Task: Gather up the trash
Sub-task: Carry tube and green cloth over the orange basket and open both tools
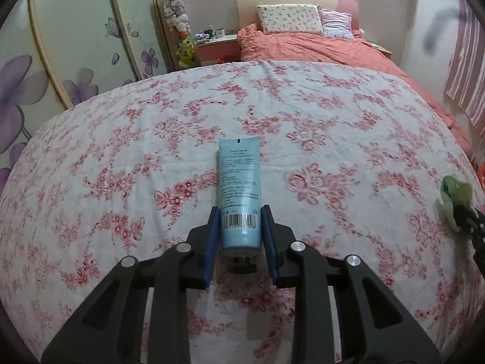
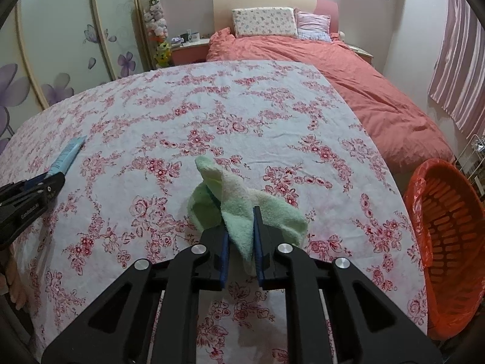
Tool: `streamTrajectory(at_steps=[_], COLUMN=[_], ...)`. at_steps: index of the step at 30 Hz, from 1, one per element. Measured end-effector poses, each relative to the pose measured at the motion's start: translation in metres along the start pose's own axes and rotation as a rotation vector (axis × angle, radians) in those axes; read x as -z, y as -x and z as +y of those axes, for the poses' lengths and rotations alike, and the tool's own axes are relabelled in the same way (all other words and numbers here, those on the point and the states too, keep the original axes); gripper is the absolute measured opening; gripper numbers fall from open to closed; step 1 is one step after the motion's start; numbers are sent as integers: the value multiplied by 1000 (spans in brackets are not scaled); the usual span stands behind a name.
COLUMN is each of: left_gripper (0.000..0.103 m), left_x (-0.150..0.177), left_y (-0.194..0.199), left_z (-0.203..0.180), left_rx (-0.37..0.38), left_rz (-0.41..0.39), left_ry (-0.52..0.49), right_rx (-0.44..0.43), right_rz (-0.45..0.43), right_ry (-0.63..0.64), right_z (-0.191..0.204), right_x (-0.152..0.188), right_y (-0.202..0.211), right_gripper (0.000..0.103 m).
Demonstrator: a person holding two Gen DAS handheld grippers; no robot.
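- My left gripper (image 1: 239, 212) is closed on a light blue tube (image 1: 239, 188); the blue pads press its sides near the barcode, dark cap toward me, flat crimped end pointing away over the floral sheet (image 1: 121, 157).
- My right gripper (image 2: 241, 212) is clamped on a green cloth (image 2: 242, 209), bunched between the pads, with folds spilling out on both sides and one corner standing up.
- An orange basket (image 2: 448, 230) lined with an orange bag stands at the right edge of the sheet-covered surface, near the cloth, well apart from the tube.
- A bed with a coral quilt (image 2: 348, 69) lies beyond.
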State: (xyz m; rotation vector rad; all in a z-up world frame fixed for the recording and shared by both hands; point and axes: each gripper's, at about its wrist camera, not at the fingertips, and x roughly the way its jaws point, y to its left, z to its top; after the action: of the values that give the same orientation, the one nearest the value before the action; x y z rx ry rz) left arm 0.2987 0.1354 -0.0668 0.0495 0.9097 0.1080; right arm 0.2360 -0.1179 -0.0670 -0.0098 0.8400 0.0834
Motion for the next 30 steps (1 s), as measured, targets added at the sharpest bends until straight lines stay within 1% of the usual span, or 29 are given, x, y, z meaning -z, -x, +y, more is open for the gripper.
streamTrajectory(at_steps=[4, 7, 14, 19, 24, 30], left_gripper=[27, 27, 27, 27, 27, 27], left_x=[0, -2, -10, -13, -13, -10], left_y=[15, 30, 81, 119, 151, 174], left_z=[-6, -11, -38, -69, -108, -167], left_rx=[6, 19, 72, 128, 208, 289], left_rz=[-30, -58, -152, -214, -261, -291], left_ry=[-17, -24, -65, -109, -153, -236], right_rx=[-16, -19, -13, 6, 42, 91], right_rz=[-29, -71, -174, -248, -308, -341], right_ry=[-18, -37, -79, -113, -156, -224], right_z=[-6, -15, -39, -61, -88, -125], right_x=[1, -1, -11, -13, -9, -2], right_y=[14, 33, 80, 113, 141, 153], right_gripper=[11, 11, 11, 11, 11, 11])
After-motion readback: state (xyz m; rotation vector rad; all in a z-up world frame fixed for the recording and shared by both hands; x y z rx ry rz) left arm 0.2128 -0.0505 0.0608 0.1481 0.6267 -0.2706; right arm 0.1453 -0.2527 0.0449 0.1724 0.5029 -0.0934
